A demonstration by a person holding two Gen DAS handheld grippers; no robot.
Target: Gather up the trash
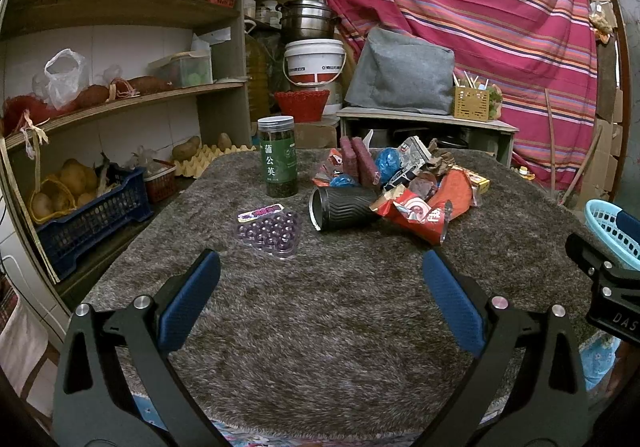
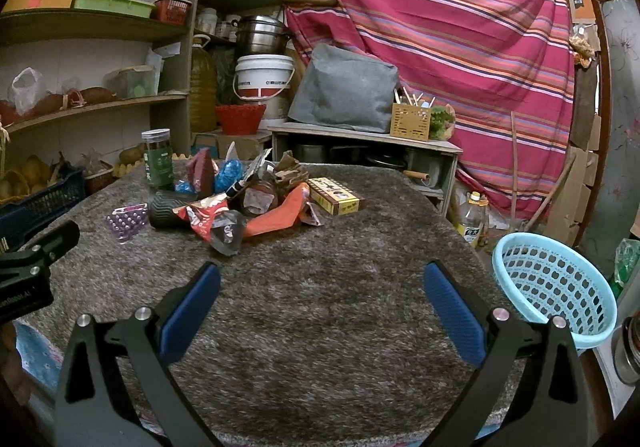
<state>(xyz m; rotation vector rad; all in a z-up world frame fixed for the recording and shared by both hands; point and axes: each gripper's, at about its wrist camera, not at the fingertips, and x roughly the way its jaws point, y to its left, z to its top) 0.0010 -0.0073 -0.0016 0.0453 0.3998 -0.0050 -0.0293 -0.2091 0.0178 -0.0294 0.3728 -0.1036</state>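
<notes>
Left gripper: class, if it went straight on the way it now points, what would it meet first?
Probably the black ribbed cylinder lying on its side; the left gripper is open over bare rug before it. Depth is uncertain.

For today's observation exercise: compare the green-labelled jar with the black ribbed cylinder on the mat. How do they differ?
The green-labelled jar stands upright; the black ribbed cylinder lies on its side. The jar is closed with a grey lid, whereas the cylinder's end facing the left wrist camera looks open. The jar stands apart from the wrapper pile; the cylinder lies against it. Both rest on the shaggy mat.
</notes>
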